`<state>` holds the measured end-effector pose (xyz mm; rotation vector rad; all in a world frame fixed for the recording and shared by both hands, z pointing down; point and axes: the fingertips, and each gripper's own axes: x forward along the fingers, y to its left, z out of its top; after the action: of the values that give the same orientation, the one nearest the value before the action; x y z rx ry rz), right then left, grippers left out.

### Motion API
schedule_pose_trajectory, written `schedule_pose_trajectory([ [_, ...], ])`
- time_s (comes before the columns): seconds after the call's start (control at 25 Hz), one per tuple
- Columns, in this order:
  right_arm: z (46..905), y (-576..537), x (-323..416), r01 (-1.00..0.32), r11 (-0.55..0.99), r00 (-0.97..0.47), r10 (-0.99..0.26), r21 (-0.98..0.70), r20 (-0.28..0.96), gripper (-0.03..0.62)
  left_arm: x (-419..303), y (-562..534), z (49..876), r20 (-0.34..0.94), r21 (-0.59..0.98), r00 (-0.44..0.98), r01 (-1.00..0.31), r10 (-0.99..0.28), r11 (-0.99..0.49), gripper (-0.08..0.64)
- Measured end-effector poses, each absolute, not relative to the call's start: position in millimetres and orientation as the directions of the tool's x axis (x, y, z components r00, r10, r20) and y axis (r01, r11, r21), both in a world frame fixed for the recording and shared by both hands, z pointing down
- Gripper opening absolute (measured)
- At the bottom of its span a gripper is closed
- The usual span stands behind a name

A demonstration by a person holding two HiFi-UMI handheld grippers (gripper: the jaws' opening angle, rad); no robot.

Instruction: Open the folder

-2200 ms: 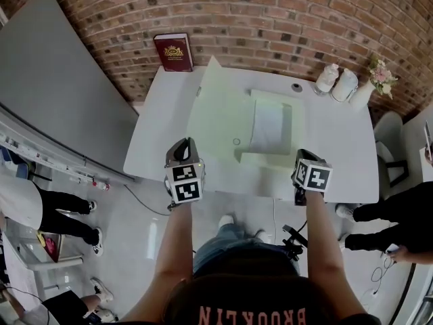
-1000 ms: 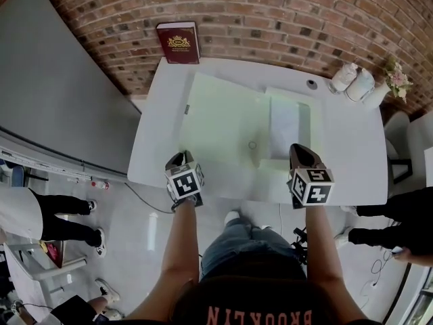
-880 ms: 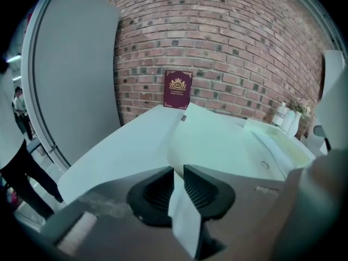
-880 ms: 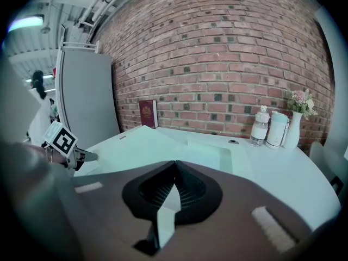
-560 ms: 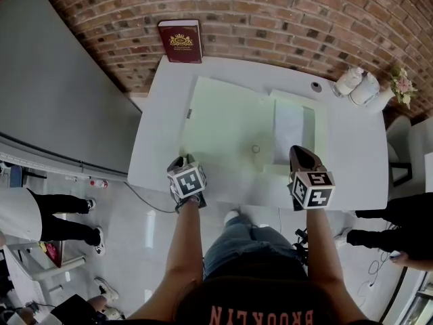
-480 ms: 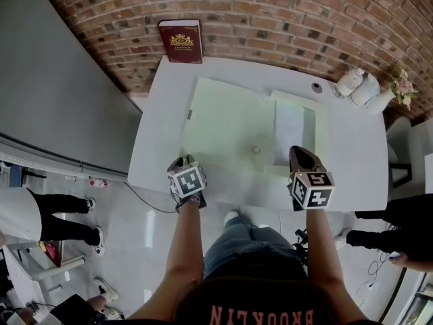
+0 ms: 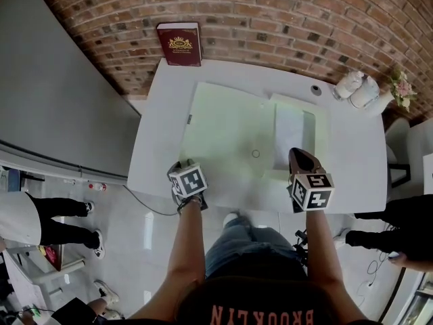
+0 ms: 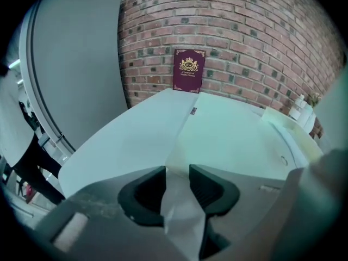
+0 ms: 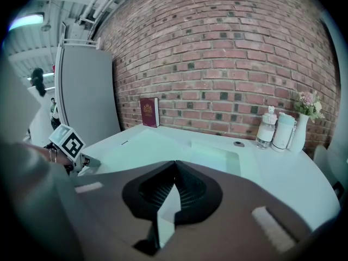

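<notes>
A pale green folder (image 7: 226, 124) lies open and flat on the white table (image 7: 348, 154), with a white sheet (image 7: 289, 128) in its right-hand pocket. My left gripper (image 7: 177, 166) is at the near left corner of the opened cover. In the left gripper view its jaws (image 8: 177, 170) have just been opening. The cover's corner (image 8: 179, 200) runs loose between the parted pads. My right gripper (image 7: 298, 153) sits at the folder's near right edge. Its tips (image 9: 174, 163) meet, with a pale sliver of the folder (image 9: 152, 143) pinched between them.
A maroon book (image 7: 178, 44) leans on the brick wall at the table's far left. Two white bottles (image 7: 356, 85) and a vase of flowers (image 7: 400, 87) stand at the far right corner. A grey panel (image 7: 54, 93) is left of the table. People stand on the floor around.
The folder's cover, raised in the earliest frame, has swung left and now lies flat. My left gripper has sunk with it toward the near left table edge. The right gripper has kept still.
</notes>
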<state>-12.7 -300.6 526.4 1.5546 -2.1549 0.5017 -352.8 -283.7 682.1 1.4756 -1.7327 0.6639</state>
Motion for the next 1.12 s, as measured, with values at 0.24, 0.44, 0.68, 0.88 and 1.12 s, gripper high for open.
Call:
schedule_pose_trajectory([
  [0.24,527,-302,-7,-0.956,0.290,-0.268,-0.798,-0.045,0.540,-0.002,-356,-286,685,0.812,-0.048,-0.122,-0.989,-0.571,0.142,0.161],
  [0.44,521,-304,-2,-0.958,0.282,-0.264,-0.811,-0.047,0.523,-0.002,-356,-286,685,0.817,-0.049,-0.114,-0.990,-0.565,0.130,0.161],
  [0.68,511,-307,7,-0.955,0.295,-0.272,-0.826,-0.033,0.494,-0.002,-358,-286,680,0.811,-0.044,-0.119,-0.989,-0.572,0.144,0.161],
  [0.88,498,-307,17,-0.948,0.316,-0.289,-0.837,-0.020,0.465,-0.003,-360,-287,665,0.793,-0.060,-0.153,-0.983,-0.590,0.174,0.161],
  [1.12,483,-305,40,-0.943,0.333,-0.305,-0.848,-0.013,0.434,-0.003,-358,-286,640,0.758,-0.081,-0.207,-0.971,-0.618,0.226,0.161],
])
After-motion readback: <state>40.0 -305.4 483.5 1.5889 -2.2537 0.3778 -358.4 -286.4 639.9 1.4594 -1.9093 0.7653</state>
